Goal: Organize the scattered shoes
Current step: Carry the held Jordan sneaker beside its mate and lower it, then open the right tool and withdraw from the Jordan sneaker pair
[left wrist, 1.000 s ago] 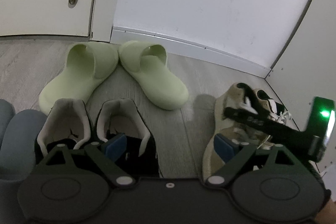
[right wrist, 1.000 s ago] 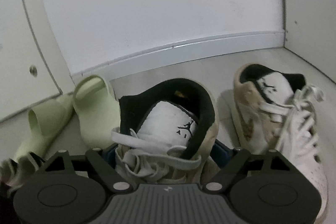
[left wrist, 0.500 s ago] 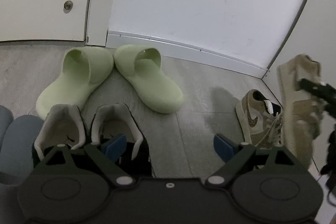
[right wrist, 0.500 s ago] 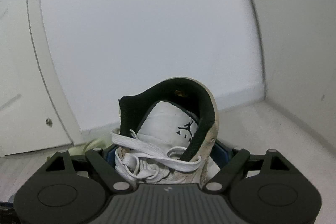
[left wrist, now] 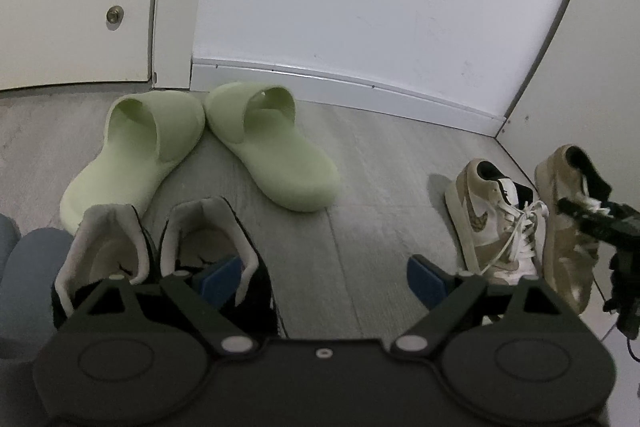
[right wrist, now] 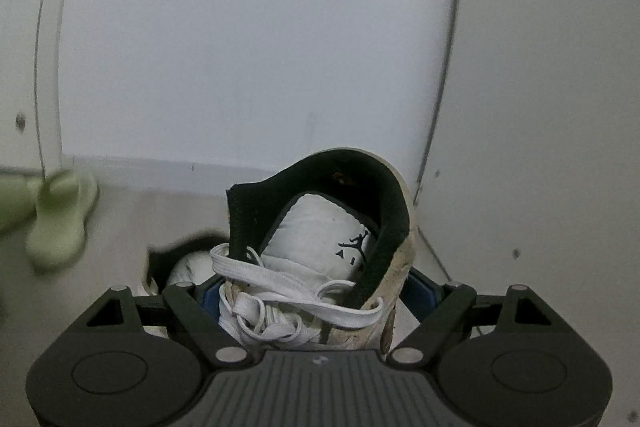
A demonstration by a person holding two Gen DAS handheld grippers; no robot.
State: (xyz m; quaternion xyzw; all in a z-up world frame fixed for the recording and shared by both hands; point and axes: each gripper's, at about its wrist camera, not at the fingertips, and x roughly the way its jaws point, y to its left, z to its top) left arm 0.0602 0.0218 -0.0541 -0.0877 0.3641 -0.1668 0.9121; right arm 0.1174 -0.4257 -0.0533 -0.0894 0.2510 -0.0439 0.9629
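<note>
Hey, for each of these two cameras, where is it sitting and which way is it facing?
Left wrist: on the left gripper, angled down at the floor; open jaws show, black sneakers beneath.
Right wrist: on the right gripper, facing the wall corner, jaws clamping a tan sneaker.
Shared: green slides, held sneaker.

**Handheld rig: two matching tools**

Left tool (left wrist: 326, 273): matte black housing, two round raised discs on top, angular black link arms with silver pivot pins, a small centre screw, blue pads (left wrist: 426, 277) on the fingers. Right tool (right wrist: 316, 297): same black arms, discs and silver pins, blue pads, but a grey ribbed centre plate. Seen from the left view, black cabling trails off it.
</note>
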